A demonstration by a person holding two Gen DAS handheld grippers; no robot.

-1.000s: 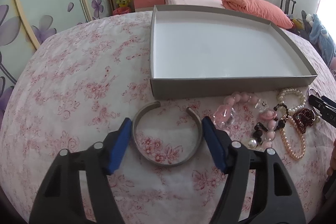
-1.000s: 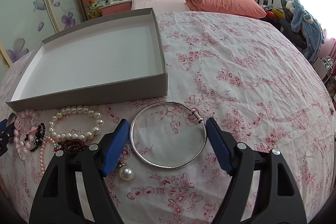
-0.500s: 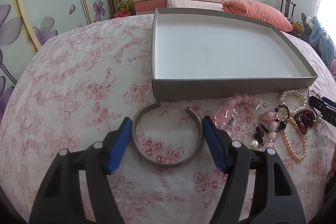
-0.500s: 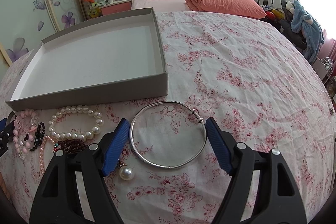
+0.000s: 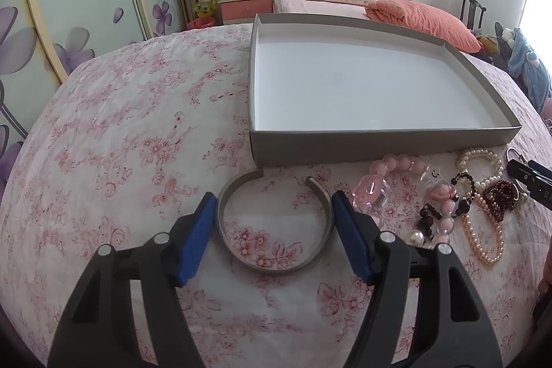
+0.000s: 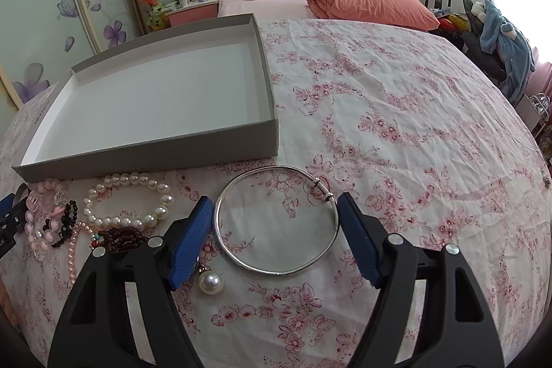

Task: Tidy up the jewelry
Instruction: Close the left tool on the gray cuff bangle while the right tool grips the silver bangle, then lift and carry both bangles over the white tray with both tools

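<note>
Floral-clothed surface: we straddled the grey open metal cuff (image 5: 276, 230) and thin silver bangle (image 6: 276, 219), fingers spread beside each, right closing.

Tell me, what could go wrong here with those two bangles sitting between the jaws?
1. The open cuff has a gap facing the box; squeezed from the sides it might flex or pop out.
2. The thin silver bangle lies flat on soft cloth, so the right jaws, now closing, may slip over it.
3. A loose pearl by the right gripper could get knocked away.
</note>
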